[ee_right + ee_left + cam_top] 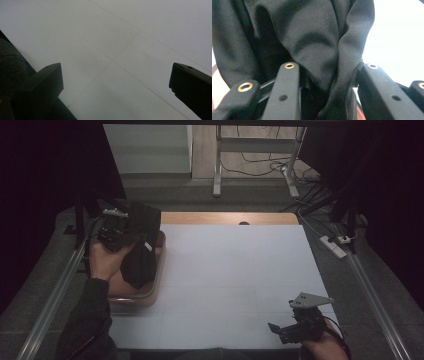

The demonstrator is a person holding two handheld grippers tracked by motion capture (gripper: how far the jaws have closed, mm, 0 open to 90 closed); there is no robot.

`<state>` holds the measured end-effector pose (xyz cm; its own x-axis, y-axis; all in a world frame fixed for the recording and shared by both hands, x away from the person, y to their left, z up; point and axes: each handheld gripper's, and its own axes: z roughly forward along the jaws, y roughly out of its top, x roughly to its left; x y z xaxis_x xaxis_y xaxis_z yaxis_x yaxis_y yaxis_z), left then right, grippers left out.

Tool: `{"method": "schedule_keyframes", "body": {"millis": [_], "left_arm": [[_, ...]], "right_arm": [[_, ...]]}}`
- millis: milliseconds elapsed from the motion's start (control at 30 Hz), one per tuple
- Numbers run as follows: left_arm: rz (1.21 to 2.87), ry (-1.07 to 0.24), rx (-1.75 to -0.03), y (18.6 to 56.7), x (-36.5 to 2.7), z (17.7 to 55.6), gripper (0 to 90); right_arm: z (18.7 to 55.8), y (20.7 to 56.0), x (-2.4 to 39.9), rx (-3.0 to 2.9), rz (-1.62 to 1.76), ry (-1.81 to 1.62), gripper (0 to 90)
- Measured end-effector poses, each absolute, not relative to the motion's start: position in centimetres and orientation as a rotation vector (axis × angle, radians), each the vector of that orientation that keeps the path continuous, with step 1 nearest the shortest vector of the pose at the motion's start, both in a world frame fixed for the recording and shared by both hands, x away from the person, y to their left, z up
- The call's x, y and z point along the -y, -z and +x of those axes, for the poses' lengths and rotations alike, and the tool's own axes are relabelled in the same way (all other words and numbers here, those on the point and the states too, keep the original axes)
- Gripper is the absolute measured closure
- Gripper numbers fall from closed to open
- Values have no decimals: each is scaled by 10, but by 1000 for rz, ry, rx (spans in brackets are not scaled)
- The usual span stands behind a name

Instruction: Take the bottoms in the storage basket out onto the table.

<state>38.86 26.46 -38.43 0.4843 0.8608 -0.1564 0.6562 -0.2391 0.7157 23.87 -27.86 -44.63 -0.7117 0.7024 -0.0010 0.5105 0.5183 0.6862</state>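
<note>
R tool idles near edge of white surface, jaws wide w/ nothing between, free to assist. Farther off, L tool is clamped on black cloth, dangling over orange tray, prob. to clear it.

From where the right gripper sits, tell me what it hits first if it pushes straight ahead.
Most likely the bare white table surface: the open right gripper looks down along it with nothing in its line, though depth is hard to judge.

Open white tabletop (tray leftward)
</note>
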Motion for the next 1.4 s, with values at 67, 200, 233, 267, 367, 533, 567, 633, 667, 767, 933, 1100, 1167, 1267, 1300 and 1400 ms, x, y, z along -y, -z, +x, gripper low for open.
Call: {"method": "schedule_keyframes", "body": {"millis": [67, 200, 233, 267, 367, 533, 567, 633, 667, 767, 933, 1100, 1167, 1267, 1300, 1400], "left_arm": [[1977, -340, -1241, 381, -264, 387, 650], [1974, -328, -1218, 374, -260, 384, 649], [1976, -329, -1208, 372, -259, 384, 649], [1974, -331, -1205, 370, -257, 382, 649], [1974, -341, -1178, 364, -252, 379, 649], [1979, -346, -1140, 357, -241, 375, 649], [1979, -344, -1133, 355, -239, 374, 649], [1977, -334, -1123, 352, -235, 372, 649], [1984, -327, -1113, 351, -234, 372, 649], [1992, -313, -1093, 347, -227, 370, 649], [1999, -311, -1049, 342, -214, 366, 649], [2007, -319, -999, 338, -199, 362, 649], [2012, -326, -978, 337, -192, 360, 649], [2010, -333, -951, 336, -183, 358, 649], [2010, -331, -943, 336, -180, 357, 649], [2010, -319, -915, 336, -173, 357, 648]], "right_arm": [[239, 446, 278, -2485, 1018, -985, 0], [239, 446, 278, -2485, 1017, -984, 0], [239, 446, 278, -2485, 1017, -985, 0], [239, 446, 278, -2484, 1016, -985, 0], [238, 446, 278, -2485, 1016, -984, 0], [238, 446, 278, -2486, 1016, -984, 0], [238, 446, 278, -2485, 1016, -984, 0], [239, 446, 278, -2486, 1016, -984, 0], [239, 446, 278, -2486, 1016, -984, 0], [239, 446, 278, -2486, 1017, -983, 0], [238, 446, 278, -2485, 1017, -982, 0], [239, 446, 278, -2486, 1016, -983, 0], [239, 446, 278, -2486, 1017, -983, 0], [239, 446, 278, -2487, 1018, -983, 0], [239, 446, 278, -2487, 1018, -983, 0], [238, 446, 279, -2486, 1020, -982, 0]]}}
